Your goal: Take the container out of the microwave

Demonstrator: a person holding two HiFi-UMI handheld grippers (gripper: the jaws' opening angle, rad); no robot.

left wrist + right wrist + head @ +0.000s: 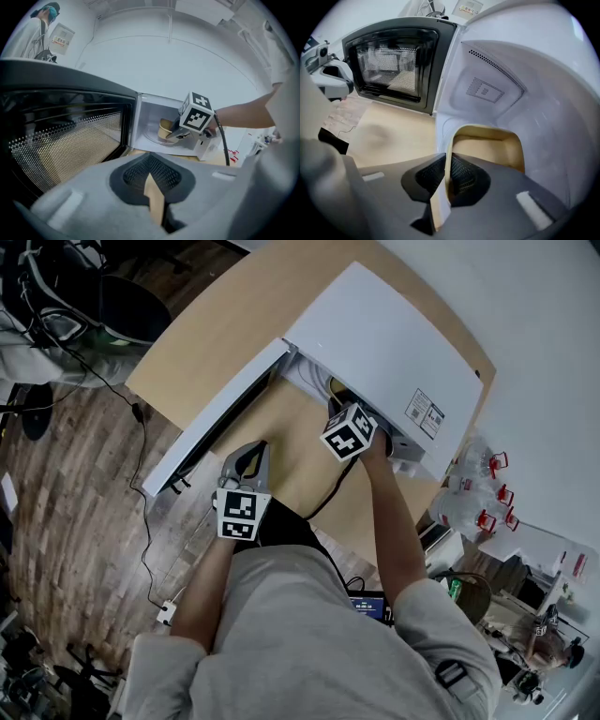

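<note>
In the head view, a white microwave (375,343) is sitting on a wooden table (286,460) with its door (220,413) swinging wide to the left. The right gripper (345,423) is reaching into the open cavity, its marker cube facing up. The left gripper (247,457) is hanging over the bare tabletop in front of the door, apart from the microwave.

In the left gripper view, this gripper's 2 jaws are lying pressed almost together, showing only a thin wedge of table between the pads and gripping nothing. Beyond them, the mesh window of the door is filling the left side. In the white cavity a tan container (164,129) is sitting on the floor of the oven, with the right gripper touching its near side.

In the right gripper view, the 2 jaws are pinching the near wall of the container, its thin cream rim passing between the black pads. The container's open hollow is facing the camera, well inside the cavity.
</note>
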